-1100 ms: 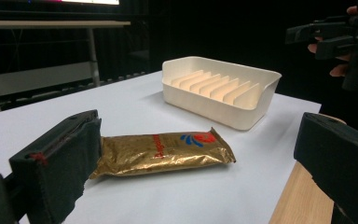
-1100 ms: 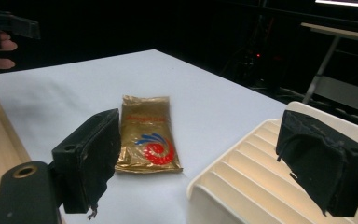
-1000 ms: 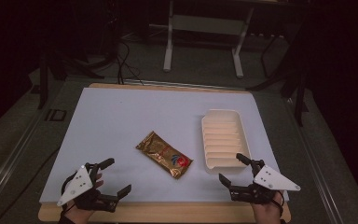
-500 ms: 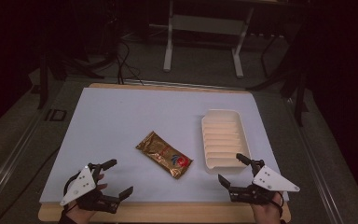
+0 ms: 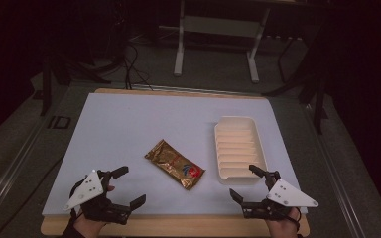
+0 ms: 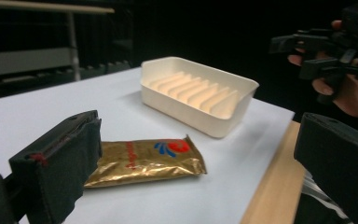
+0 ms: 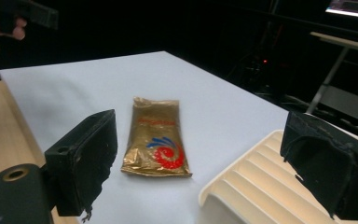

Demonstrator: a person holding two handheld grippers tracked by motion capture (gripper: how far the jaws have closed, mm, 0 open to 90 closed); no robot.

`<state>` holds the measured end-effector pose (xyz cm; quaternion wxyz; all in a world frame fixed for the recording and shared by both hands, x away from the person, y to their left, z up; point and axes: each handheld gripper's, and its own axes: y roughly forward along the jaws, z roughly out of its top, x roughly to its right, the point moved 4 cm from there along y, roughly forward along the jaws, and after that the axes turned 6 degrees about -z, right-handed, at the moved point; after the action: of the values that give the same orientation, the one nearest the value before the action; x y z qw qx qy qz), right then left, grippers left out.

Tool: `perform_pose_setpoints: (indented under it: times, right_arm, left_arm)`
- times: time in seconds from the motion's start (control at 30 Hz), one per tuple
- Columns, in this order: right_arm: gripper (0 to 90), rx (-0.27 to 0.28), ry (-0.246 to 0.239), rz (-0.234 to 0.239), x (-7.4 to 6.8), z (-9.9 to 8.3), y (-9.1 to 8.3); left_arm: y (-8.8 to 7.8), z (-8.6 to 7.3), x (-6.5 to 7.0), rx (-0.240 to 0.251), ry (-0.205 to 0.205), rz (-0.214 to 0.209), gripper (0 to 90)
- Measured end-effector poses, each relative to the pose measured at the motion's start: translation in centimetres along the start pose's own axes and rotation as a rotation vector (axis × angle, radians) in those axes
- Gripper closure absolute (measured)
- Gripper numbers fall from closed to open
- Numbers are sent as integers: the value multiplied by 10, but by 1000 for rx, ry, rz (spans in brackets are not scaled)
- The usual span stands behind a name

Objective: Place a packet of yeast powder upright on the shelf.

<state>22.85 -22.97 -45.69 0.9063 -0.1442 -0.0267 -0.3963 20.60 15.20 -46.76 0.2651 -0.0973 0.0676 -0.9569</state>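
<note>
High view above the near table point(image 5: 129, 124) edge facing forward-down, both gripper views low, close, sharing the gold packet point(image 5: 174, 163)

Right tool point(image 7: 200, 158), jaws spread wide, frames a gold packet point(image 7: 155, 137) (red-and-blue logo) lying flat on the white worktop point(image 7: 98, 84), just beside a ribbed cream tray point(image 7: 256, 191).

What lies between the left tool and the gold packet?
Nothing: in the high view, only bare white table separates the left tool from the gold packet. The left gripper view shows the same.
</note>
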Motion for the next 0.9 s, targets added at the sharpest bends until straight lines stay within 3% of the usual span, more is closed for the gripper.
perform_pose_setpoints:
  times: [0.13, 0.33, 0.47, 0.57, 0.6, 0.67, 0.9]
  right_arm:
    - [102, -7, -15, -2, -3, 1, 1]
    - [102, -5, 2, 7, -5, 4, 2]
    - [102, -10, -3, -1, -5, 3, 3]
    - [102, -14, -3, 0, -5, 3, 4]
    - [103, -14, -2, 2, -5, 2, 5]
    - [102, -15, 2, 0, -4, 2, 5]
    - [103, -11, 1, -5, -4, 2, 4]
  left_arm:
    - [2, 10, -5, 5, -4, 4, 12]
    - [11, 21, -18, -21, 5, 30, 12]
    - [22, 30, -34, -39, -2, 47, 12]
    - [28, 32, -39, -45, -2, 51, 14]
    - [33, 33, -42, -64, 23, 64, 14]
    - [37, 33, -44, -77, 28, 68, 14]
    - [55, 30, -60, -109, 8, 85, 14]
